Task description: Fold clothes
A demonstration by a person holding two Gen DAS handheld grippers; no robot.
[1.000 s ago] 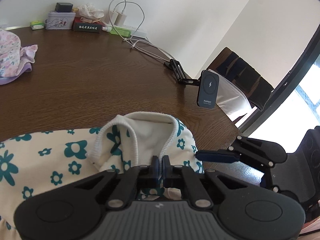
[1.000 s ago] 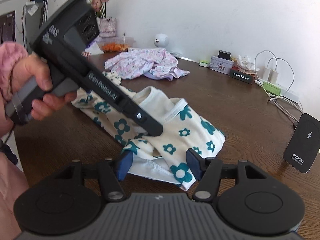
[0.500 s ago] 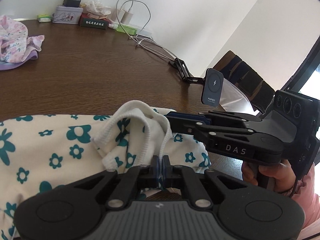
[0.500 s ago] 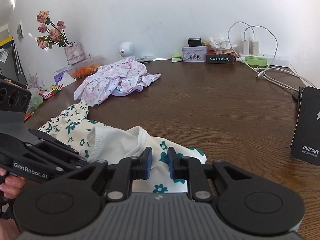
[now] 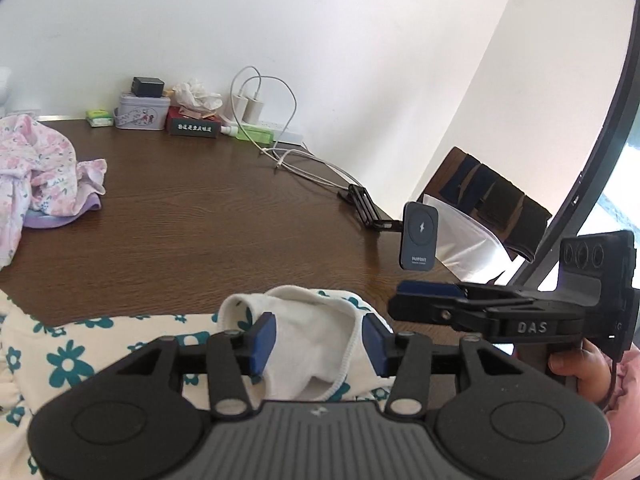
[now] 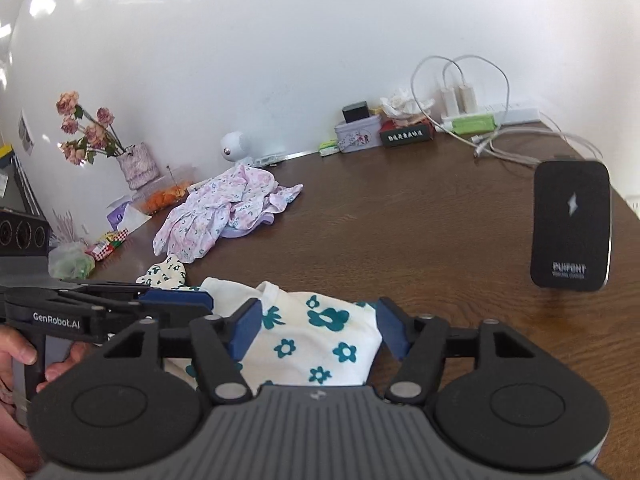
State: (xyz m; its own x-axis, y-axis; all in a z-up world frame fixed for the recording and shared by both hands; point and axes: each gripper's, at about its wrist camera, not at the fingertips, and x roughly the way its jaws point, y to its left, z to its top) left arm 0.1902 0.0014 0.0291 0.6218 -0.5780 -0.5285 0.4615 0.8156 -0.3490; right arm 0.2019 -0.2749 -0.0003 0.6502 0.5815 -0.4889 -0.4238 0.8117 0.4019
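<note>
Since half a second ago both tongs have let go of the garment (image 5: pixel 120 344): the pinch is gone and the cloth now lies on the table (image 5: pixel 200 216). In the left view it fills the lower left and centre of the frame, its white ribbed hem (image 5: pixel 320 320) slack between our left gripper (image 5: pixel 318 340), whose jaws are opening and press nothing. Our right gripper (image 6: pixel 320 326) is also opening, its pads clear of the flowered cloth at lower centre. We judge this fold set down; the pink garment (image 6: pixel 224 208), upper left, is still unfolded.
</note>
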